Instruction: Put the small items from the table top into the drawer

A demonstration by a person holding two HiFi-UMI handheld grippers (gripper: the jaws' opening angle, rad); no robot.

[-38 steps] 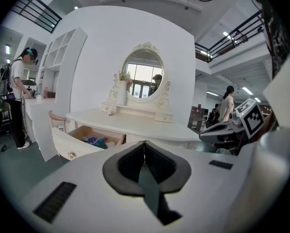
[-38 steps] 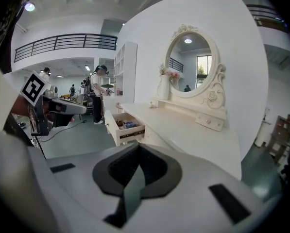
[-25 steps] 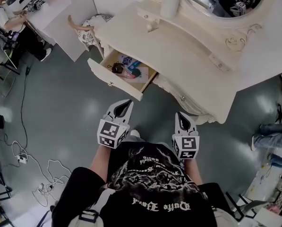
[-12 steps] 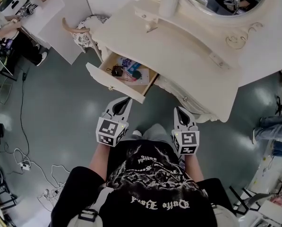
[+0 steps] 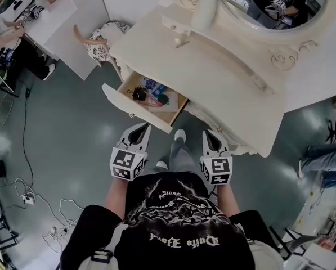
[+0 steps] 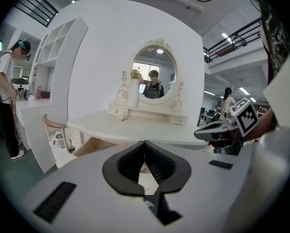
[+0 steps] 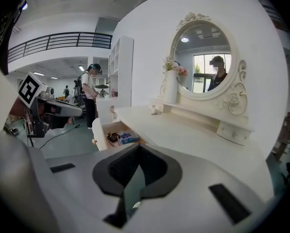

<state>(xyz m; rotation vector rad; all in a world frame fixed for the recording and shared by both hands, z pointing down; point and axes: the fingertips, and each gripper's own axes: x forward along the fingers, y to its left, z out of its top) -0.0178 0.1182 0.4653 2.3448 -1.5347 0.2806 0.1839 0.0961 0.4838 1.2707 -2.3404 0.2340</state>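
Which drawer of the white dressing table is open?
The front drawer ahead of the left gripper: it is pulled out, with small items inside. The two little drawers under the mirror are shut.

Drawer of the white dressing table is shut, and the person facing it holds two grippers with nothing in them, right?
Not quite: the drawer is pulled open, with small items lying inside, as the head view shows. The rest holds: the person faces the dressing table, and the left gripper and right gripper hold nothing.
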